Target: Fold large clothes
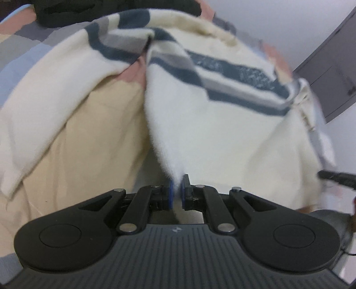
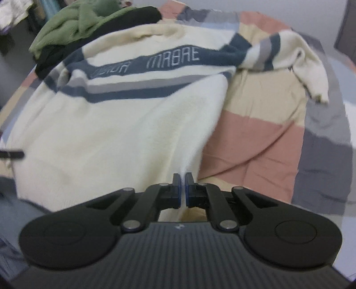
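- Left gripper (image 1: 176,191) — pads pinched tight on the hem of a cream sweater (image 1: 211,133).
- Right gripper (image 2: 182,189) clamped on the same sweater (image 2: 115,133), spread across a patchwork bedspread (image 2: 255,137).
- Beyond — green (image 2: 73,26) and black garments (image 2: 124,20) piled.

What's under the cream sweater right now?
The cream sweater, pinched by the left gripper and right gripper, lies on a patchwork bedspread in pink, tan and grey blocks. Whatever lies beneath the sweater's middle is covered.
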A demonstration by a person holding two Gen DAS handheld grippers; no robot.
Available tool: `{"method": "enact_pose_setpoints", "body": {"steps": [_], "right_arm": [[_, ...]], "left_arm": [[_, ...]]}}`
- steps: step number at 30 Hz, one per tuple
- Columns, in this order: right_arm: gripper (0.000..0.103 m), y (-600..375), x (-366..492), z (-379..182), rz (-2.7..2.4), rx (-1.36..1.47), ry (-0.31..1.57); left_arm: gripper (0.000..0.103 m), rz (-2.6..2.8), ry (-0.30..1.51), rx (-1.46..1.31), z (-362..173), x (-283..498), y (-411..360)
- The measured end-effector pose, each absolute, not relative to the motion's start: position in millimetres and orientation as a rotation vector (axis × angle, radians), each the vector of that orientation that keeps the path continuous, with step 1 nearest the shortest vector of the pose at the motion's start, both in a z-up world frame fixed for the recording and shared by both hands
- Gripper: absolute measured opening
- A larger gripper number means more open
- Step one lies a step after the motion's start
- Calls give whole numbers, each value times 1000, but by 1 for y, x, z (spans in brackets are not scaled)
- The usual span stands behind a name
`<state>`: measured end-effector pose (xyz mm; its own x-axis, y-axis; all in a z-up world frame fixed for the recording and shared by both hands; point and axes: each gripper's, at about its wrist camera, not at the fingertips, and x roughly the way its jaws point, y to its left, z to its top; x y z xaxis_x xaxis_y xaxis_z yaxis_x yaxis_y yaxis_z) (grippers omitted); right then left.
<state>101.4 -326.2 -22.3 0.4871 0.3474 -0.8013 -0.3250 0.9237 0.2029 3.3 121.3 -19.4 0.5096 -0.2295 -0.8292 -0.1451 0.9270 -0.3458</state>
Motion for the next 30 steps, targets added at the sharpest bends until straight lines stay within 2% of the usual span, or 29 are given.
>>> {"method": "enact_pose_setpoints", "body": {"steps": [5, 7, 8, 9, 11, 15, 16, 17, 19, 30], "right_arm": [[7, -329, 107, -25, 358, 7, 1025], [7, -329, 109, -26, 352, -3, 1039], [9, -329, 110, -24, 348, -10, 1040], [9, -329, 111, -21, 342, -9, 1037], [9, -330, 110, -13, 346, 20, 1017], [13, -322, 112, 3, 350, 36, 988], [19, -319, 113, 6, 356, 43, 979], [31, -315, 115, 10, 363, 58, 970], [46, -308, 120, 14, 385, 94, 947], [47, -248, 161, -8, 418, 214, 791]], "left_arm": [[10, -42, 1058, -401, -23, 4, 123], [14, -43, 1052, -397, -21, 5, 123], [22, -30, 1052, -379, -18, 5, 121], [34, -14, 1042, -347, -14, 5, 118], [48, -3, 988, -295, -2, 3, 114], [48, -3, 929, -275, 21, 10, 106], [48, -5, 915, -271, 26, 13, 103], [48, -8, 900, -268, 31, 16, 99], [48, -22, 874, -277, 38, 24, 89], [48, -24, 727, -214, 41, 88, 36]]}}
